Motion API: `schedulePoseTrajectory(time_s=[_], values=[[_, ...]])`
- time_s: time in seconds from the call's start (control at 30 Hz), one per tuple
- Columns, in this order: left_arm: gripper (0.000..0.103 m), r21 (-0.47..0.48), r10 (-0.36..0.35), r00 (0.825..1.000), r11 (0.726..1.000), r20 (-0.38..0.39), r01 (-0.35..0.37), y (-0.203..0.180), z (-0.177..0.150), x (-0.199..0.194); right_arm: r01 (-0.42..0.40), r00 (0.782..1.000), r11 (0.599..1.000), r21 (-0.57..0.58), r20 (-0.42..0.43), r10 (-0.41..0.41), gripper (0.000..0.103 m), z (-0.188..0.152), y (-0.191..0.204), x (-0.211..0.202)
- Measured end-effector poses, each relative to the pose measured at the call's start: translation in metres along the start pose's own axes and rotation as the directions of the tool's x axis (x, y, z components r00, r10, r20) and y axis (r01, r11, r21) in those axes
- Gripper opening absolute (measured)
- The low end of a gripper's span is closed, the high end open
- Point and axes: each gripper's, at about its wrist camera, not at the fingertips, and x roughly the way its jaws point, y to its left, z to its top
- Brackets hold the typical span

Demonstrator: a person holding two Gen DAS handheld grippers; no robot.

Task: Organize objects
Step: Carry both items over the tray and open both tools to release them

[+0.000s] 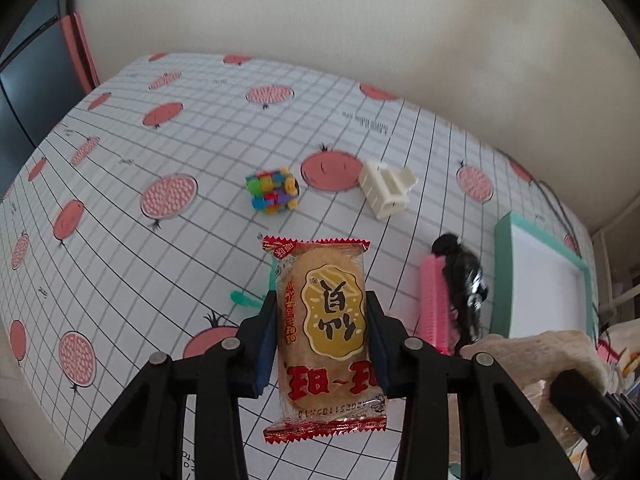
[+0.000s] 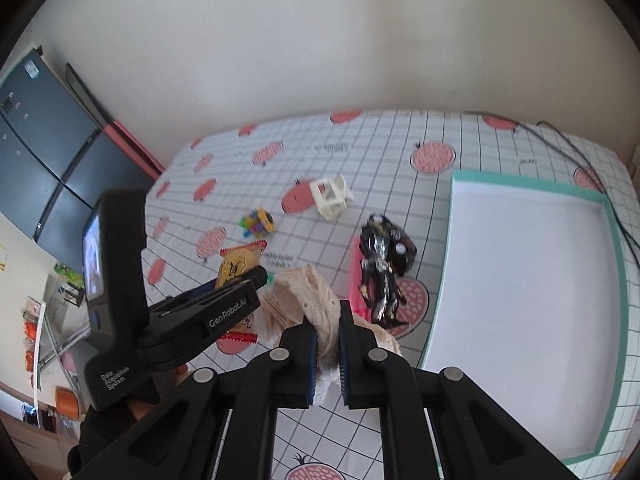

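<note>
My left gripper (image 1: 322,320) is shut on a rice cracker packet (image 1: 326,336) with red crimped ends, held above the table. In the right wrist view the same left gripper (image 2: 256,276) shows at the left with the packet (image 2: 236,266) in it. My right gripper (image 2: 328,332) is shut on a beige lace cloth (image 2: 308,300). On the table lie a multicoloured block toy (image 1: 273,194), a white plastic piece (image 1: 386,190), a pink comb (image 1: 434,300) and a black action figure (image 1: 466,284). A white tray with teal rim (image 2: 528,188) sits at the right.
The tablecloth (image 1: 160,152) has a grid and pink fruit print. A small green item (image 1: 244,300) lies behind the packet. A black cable (image 2: 576,152) runs along the tray's far side. A dark fridge (image 2: 40,152) stands at the left; a pale wall is behind.
</note>
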Motion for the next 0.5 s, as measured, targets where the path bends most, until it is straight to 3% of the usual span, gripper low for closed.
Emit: schedulePoseTrajectory(time_s=[0.23,0.5], values=[[0.041,-0.009,-0.042,0.997,0.999,0.067,0.042,-0.006,0.01,-0.028,0.026,0.997,0.999,0.027,0.072,-0.028,0.009,0.009,-0.014,-0.026],[0.041,0.143,-0.156,0.978,0.98,0.137,0.136,-0.068,0.011,-0.064,0.082,0.985,0.987,0.14,0.138,-0.102,0.009,0.012,-0.067,-0.058]])
